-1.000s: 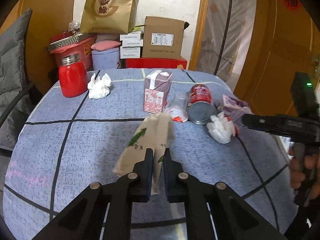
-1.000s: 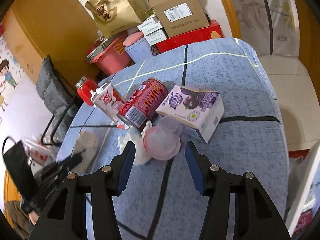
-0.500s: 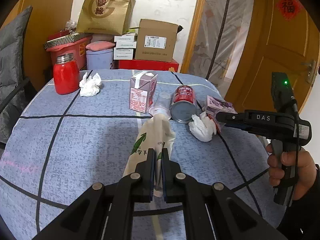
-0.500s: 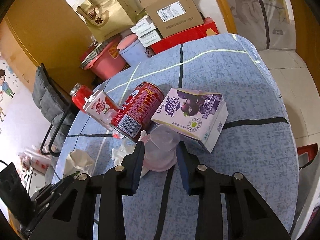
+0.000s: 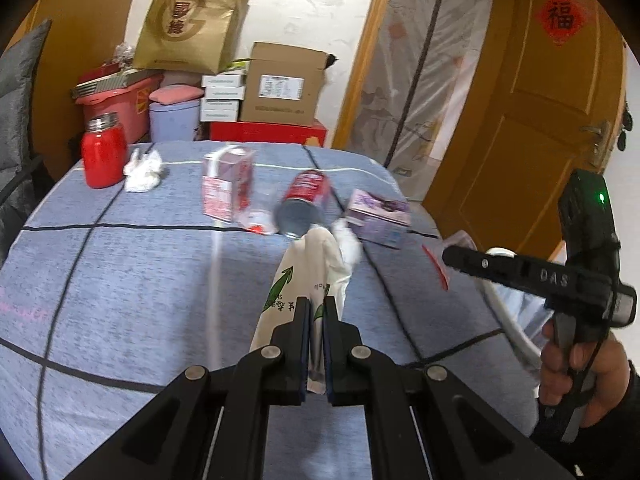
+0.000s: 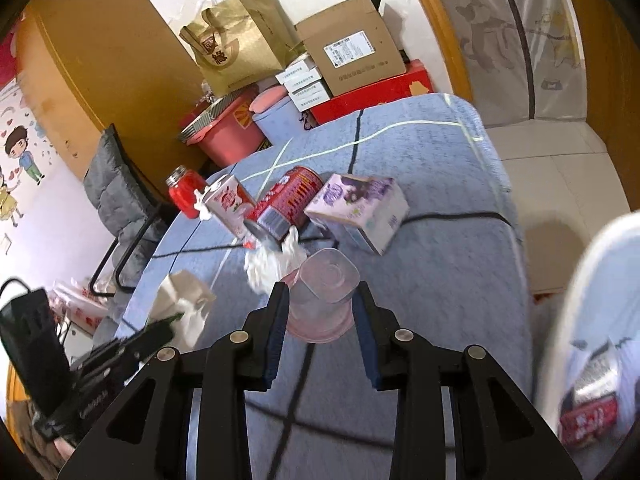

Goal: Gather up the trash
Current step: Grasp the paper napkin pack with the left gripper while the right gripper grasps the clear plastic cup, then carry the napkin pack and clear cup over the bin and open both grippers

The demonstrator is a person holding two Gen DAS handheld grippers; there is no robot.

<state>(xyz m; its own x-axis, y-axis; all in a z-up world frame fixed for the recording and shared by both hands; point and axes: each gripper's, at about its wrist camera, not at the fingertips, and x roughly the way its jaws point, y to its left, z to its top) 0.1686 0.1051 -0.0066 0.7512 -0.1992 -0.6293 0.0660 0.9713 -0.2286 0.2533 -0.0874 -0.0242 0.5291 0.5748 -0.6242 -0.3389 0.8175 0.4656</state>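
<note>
Carrying two pieces of trash off the blue checked bench: our left hand-held gripper is pinching the beige paper bag with green print above it, near the red can. Our right hand-held gripper is clamping the clear pink plastic cup. Next we are needing the white bin beside the bench.

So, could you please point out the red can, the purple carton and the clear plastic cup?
red can (image 6: 289, 199), right wrist view, on its printed side.
purple carton (image 6: 354, 195), right wrist view, on its top face.
clear plastic cup (image 6: 326, 276), right wrist view, on its upturned base.
</note>
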